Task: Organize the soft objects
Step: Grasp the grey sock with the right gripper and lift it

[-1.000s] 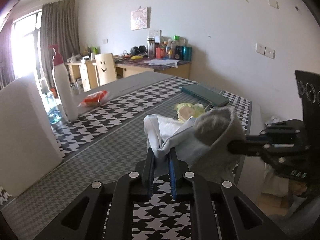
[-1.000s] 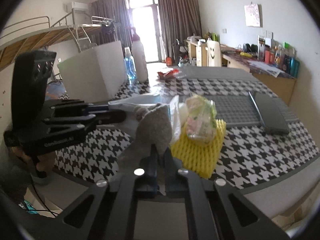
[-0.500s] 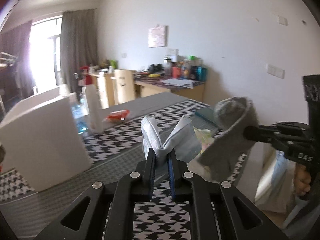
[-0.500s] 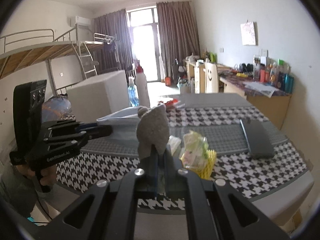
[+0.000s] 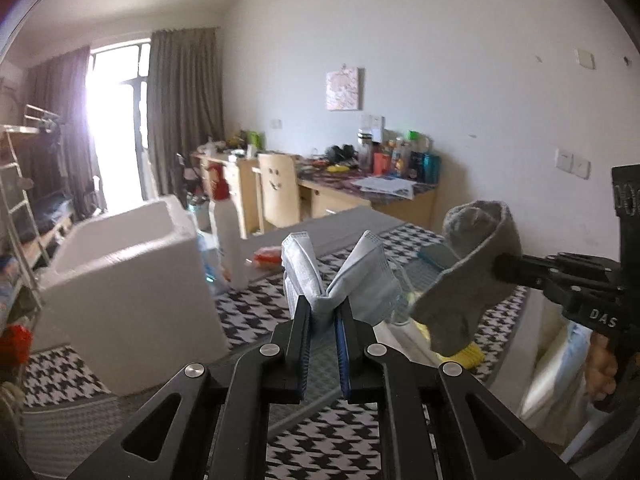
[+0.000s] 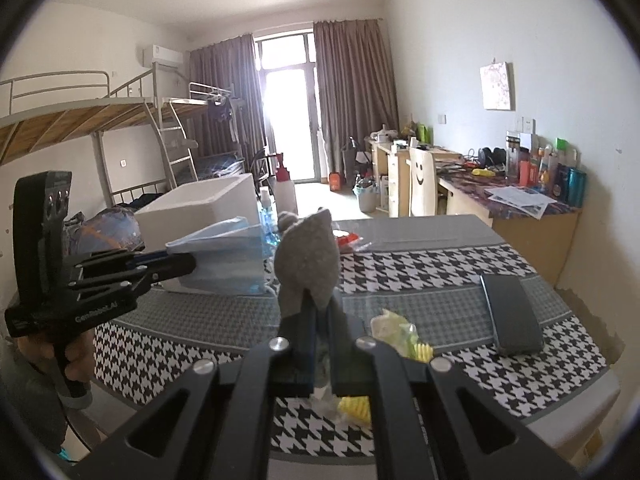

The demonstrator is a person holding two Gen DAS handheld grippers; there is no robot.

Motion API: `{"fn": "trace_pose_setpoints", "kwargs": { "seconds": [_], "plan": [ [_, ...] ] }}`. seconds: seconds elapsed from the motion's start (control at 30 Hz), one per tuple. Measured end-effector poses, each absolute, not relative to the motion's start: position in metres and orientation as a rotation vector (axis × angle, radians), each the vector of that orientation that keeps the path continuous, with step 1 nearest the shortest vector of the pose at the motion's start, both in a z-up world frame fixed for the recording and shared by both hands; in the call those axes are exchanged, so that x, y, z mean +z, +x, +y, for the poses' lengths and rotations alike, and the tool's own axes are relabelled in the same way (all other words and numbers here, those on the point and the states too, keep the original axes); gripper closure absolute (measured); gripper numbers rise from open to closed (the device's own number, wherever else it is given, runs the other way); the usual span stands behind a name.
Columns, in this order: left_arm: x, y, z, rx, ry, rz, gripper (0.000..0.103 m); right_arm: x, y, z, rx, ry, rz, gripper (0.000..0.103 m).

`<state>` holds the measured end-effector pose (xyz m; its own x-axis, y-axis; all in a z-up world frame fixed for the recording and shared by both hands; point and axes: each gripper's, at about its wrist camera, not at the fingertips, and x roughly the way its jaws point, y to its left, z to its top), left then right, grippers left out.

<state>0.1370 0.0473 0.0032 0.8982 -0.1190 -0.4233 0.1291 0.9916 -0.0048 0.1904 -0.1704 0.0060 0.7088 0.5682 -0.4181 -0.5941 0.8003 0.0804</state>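
While both soft items are hanging clear of the table, the relation that matters is where the white foam box (image 5: 132, 280) is lying from each pair of jaws. The blue face mask (image 5: 340, 272) is sitting pinched at its middle fold in the left gripper (image 5: 324, 320), its two halves splaying up and outward ahead of the fingertips; the jaws are standing almost closed, with only the bunched fabric between the pads. The grey sock (image 6: 306, 260) is standing up from the right gripper (image 6: 320, 328), whose jaws are fully closed on its lower part — the long axis is running upward from the fingertips, toe end topmost.

Seen from the left jaws, the box is lying ahead and to the left, near, its open top facing up. Seen from the right jaws, the same box (image 6: 200, 208) is lying ahead and further left, beyond the mask (image 6: 224, 256) and the left gripper (image 6: 188, 266), which are crossing between. The left hand is therefore judged the nearer — assuming the box is the intended receptacle, which the frames do not confirm.

Below the right jaws, a yellow foam net and crumpled wrapper (image 6: 396, 332) are resting on the houndstooth table (image 6: 400, 268); a dark flat case (image 6: 510, 312) is lying to the right, well apart.
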Motion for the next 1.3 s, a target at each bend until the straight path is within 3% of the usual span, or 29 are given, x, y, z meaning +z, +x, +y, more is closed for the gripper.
{"fn": "trace_pose_setpoints", "kwargs": {
  "seconds": [1.3],
  "plan": [
    [0.063,0.179,0.098,0.092,-0.003,0.381,0.091,0.065,0.224,-0.113,0.702,-0.076,0.334,0.096]
  ]
}}
